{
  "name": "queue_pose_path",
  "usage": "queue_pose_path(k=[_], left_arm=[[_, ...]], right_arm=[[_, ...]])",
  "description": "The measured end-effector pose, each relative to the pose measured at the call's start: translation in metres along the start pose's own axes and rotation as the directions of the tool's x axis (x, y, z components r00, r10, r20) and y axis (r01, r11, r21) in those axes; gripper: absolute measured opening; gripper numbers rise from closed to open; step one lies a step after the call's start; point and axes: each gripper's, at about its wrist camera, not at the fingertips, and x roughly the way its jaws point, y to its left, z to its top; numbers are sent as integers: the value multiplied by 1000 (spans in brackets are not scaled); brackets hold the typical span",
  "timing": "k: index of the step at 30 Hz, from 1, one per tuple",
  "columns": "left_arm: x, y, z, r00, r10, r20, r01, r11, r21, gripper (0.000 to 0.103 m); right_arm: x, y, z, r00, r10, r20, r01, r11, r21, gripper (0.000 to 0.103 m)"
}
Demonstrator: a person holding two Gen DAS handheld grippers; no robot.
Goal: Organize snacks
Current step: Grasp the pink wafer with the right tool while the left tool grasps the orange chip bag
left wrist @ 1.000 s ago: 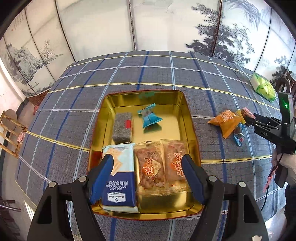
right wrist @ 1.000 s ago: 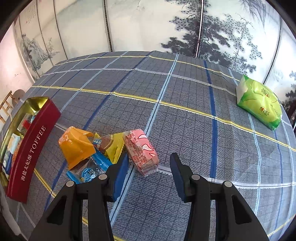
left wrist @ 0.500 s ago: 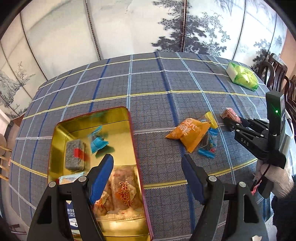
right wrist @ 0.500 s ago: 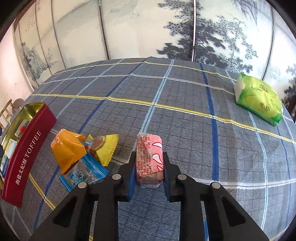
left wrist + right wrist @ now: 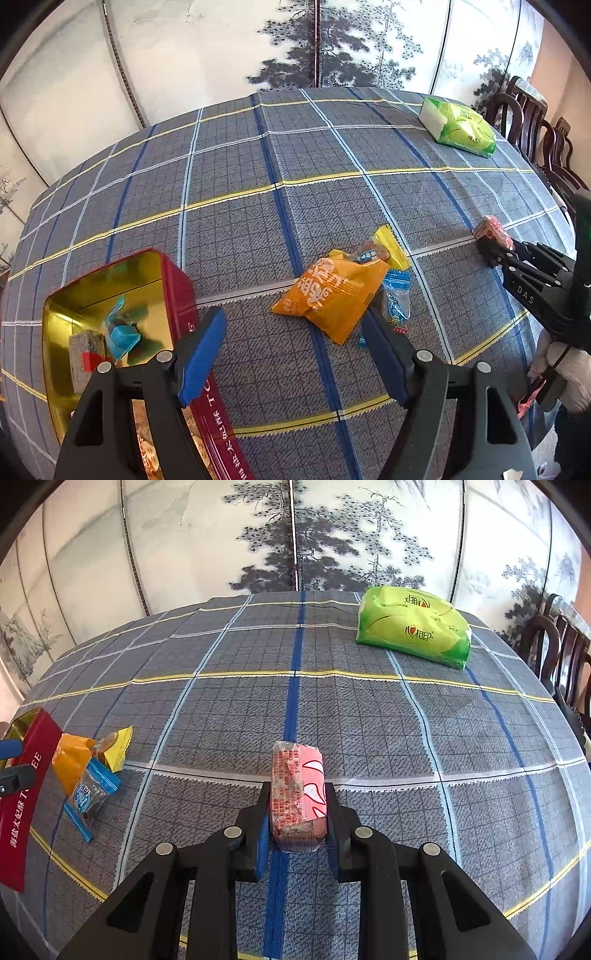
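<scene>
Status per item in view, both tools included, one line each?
Left tool: open, empty, above the cloth between tin and snack pile.
Right tool: shut on pink wrapped snack.
Red toffee tin with gold interior: no lid on, several snacks inside.
Orange snack packet: sealed, flat on the tablecloth, overlapping the pile.
Yellow-wrapped snack: on the cloth, partly under the orange packet.
Blue-ended clear packet: on the cloth.
Green tissue pack: lying apart at the far edge.

wide-spread left tool (image 5: 293,341) above orange snack bag (image 5: 330,292), red-walled gold tin (image 5: 110,295) beside
</scene>
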Motion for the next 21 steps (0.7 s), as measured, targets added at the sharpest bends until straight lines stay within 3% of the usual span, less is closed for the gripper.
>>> queue_pose_path(k=[15,19,21], left_arm=[[40,-4,17,996,-61,-67,64,997,49,71],[47,-6,19,993,-76,-88,81,996,48,55],[48,-5,19,990,-101,-94,104,994,29,43]], right_arm=[[1,2,0,1000,-5,1,5,1000,-4,26],[1,2,0,1000,-10,0,10,1000,-8,26],[1,2,0,1000,-9,0,9,1000,-7,26]])
